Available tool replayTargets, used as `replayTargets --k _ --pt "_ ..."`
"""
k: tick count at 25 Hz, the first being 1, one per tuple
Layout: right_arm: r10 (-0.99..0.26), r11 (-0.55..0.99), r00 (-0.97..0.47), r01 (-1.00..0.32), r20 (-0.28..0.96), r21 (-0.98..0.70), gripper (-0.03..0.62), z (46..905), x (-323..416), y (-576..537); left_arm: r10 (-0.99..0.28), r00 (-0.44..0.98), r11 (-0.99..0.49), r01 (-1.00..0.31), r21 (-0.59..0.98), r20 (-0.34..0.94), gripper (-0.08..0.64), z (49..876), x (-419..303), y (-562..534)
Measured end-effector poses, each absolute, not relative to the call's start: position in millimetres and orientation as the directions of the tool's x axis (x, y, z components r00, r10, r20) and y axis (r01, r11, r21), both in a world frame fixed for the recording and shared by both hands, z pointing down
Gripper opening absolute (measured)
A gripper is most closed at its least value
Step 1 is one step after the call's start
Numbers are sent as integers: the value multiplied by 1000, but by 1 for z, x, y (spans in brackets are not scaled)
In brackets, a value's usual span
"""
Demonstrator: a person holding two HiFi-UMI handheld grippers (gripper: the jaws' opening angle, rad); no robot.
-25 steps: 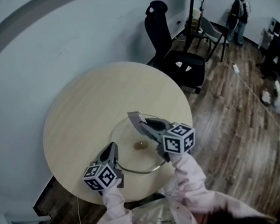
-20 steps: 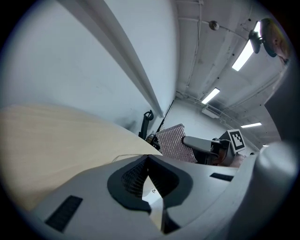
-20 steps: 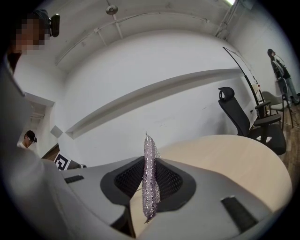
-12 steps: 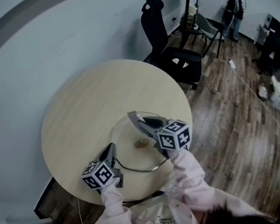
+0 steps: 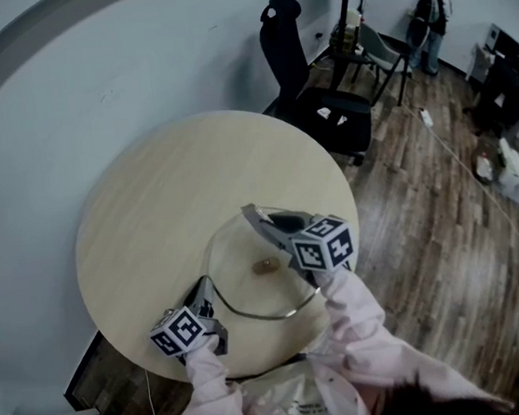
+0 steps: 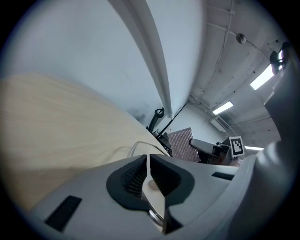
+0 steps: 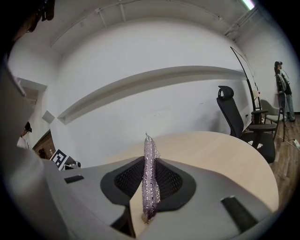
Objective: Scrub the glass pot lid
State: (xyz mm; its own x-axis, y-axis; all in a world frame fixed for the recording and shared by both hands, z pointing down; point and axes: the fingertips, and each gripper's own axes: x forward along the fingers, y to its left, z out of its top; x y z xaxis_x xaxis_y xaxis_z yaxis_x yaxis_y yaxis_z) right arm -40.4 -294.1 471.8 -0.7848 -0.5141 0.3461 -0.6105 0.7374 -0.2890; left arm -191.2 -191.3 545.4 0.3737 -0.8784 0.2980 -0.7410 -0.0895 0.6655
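Left gripper (image 6: 148, 169) jaws have just been opening and are standing slightly apart around the glass pot lid's (image 5: 238, 263) near-left rim, not pinching it. Your right gripper (image 7: 149, 180) is clamping a purple scrubbing cloth (image 7: 149, 152) over the lid's far rim. The lid is lying near the table's (image 5: 155, 196) near edge. You're likely pausing; can't tell how much scrubbing is left.

Pale pink sleeves (image 5: 353, 317) here; grey left gripper (image 5: 206, 291) and right gripper (image 5: 254, 217), black-and-white marker cubes (image 5: 324, 244), jaws lined with black ribbed pads (image 7: 168, 180).
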Motion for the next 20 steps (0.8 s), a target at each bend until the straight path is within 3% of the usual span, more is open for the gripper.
replayTargets --k 20 --pt "-511 774 -661 -632 550 -40 86 497 -49 -323 -830 461 -33 -602 798 314 155 582 -194 -179"
